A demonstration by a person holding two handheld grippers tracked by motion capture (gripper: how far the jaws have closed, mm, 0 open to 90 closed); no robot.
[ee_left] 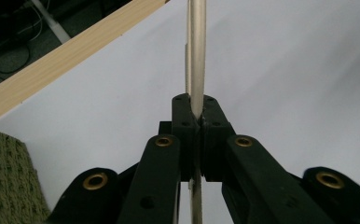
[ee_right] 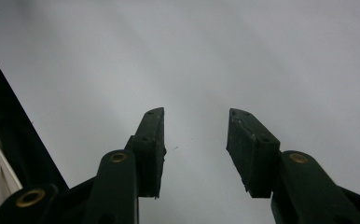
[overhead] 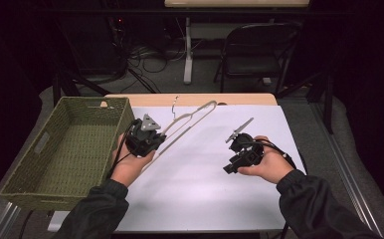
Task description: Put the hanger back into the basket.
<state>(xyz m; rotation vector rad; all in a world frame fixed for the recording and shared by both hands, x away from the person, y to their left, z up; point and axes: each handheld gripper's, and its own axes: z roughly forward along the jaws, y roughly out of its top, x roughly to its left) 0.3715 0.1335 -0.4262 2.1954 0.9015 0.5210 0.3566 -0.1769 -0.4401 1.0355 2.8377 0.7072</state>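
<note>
A pale clothes hanger (overhead: 192, 119) with a thin metal hook lies slanted over the white sheet (overhead: 205, 179), its hook end toward the table's far edge. My left gripper (overhead: 155, 142) is shut on the hanger's lower arm, just right of the basket. In the left gripper view the pale bar (ee_left: 197, 56) runs straight up from between the jaws of my left gripper (ee_left: 196, 112), which pinch it tight. My right gripper (overhead: 232, 164) is held over the right part of the sheet, apart from the hanger. My right gripper (ee_right: 196, 130) stands open with nothing between its pads, only bare white sheet beyond.
A green woven basket (overhead: 11, 186) with nothing in it stands at the table's left side. The wooden table edge (overhead: 190, 98) shows past the sheet. Behind the table are a black folding chair (overhead: 254, 50) and cables on the floor.
</note>
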